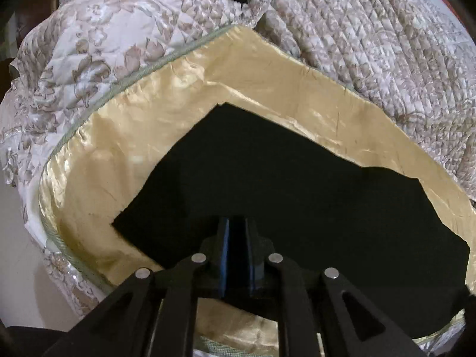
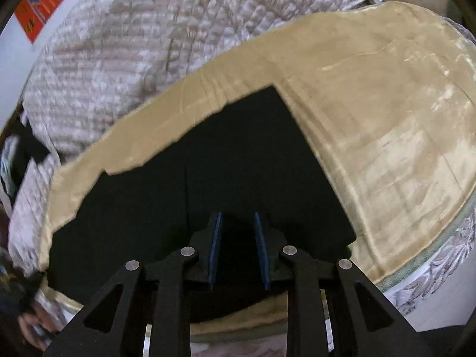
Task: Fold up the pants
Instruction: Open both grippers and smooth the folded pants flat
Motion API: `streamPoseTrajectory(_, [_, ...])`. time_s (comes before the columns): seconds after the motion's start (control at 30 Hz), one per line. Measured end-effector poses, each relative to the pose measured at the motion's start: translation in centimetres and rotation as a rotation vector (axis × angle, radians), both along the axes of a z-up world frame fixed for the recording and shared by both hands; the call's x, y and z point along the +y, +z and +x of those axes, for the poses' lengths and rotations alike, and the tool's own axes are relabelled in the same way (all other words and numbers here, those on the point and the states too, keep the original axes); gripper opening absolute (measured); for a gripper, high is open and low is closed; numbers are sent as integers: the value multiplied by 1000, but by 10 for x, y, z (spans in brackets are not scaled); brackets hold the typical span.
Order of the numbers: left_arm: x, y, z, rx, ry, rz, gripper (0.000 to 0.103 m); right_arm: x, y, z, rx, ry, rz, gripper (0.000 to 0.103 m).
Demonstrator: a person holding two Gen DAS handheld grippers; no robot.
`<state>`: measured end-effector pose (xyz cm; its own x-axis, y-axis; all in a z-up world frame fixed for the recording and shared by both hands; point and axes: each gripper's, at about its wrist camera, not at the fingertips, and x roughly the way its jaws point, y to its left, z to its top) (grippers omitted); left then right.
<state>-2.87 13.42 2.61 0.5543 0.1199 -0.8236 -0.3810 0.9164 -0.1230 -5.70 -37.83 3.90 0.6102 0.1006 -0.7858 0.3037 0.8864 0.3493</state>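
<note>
Bunched quilt (image 1: 372, 38) walls the far side beyond the pants (image 1: 267, 178).

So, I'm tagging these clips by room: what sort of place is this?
Probably a bedroom: the black pants lie on a gold satin sheet, with a rumpled floral quilt heaped behind, like a bed.
</note>
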Motion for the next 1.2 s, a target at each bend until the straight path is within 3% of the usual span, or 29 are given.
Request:
streamPoseTrajectory(0.07, [-5, 9, 3, -6, -3, 34, 12, -2, 12, 1, -24, -14, -61, 23])
streamPoseTrajectory(0.17, [-18, 22, 16, -57, -74, 25, 13, 5, 24, 25, -39, 50, -87, 23])
streamPoseTrajectory(0.2, [-26, 26, 22, -75, -109, 33, 15, 8, 26, 31, -39, 72, -90, 23])
streamPoseTrajectory(0.27, [-42, 33, 38, -111, -198, 27, 32, 21, 28, 55, -36, 155, -105, 27])
streamPoseTrajectory(0.37, [-56, 28, 63, -123, -275, 44, 35, 33, 23, 85, -15, 215, -145, 39])
streamPoseTrajectory(0.43, [-54, 12, 78, -80, -275, 88, 35, 31, 17, 98, -6, 210, -188, 39])
streamPoseTrajectory(0.5, [-39, -11, 90, 15, -220, 91, 34, 25, 6, 110, 45, 199, -240, 39])
streamPoseTrajectory(0.53, [-32, -16, 90, 5, -211, 68, 34, 20, 4, 112, 60, 183, -245, 38])
streamPoseTrajectory(0.57, [-26, -12, 88, -24, -205, 55, 34, 10, -4, 113, 75, 165, -183, 37])
streamPoseTrajectory(0.63, [-18, -4, 85, -40, -173, 70, 34, 4, 0, 108, 57, 149, -161, 36])
streamPoseTrajectory(0.77, [5, -3, 79, -49, -77, 110, 37, 14, 22, 94, -27, 139, -253, 38])
streamPoseTrajectory(0.83, [8, -9, 80, -29, -60, 107, 37, 12, 15, 97, 11, 124, -257, 38])
streamPoseTrajectory(0.9, [1, -7, 80, -33, -68, 140, 37, 5, 4, 102, 60, 101, -227, 38])
streamPoseTrajectory(1.07, [-20, 4, 70, -67, -123, 144, 37, 9, 14, 92, 12, 94, -231, 38])
streamPoseTrajectory(1.2, [-35, 11, 58, -91, -171, 146, 38, 33, 17, 79, -20, 170, -221, 38])
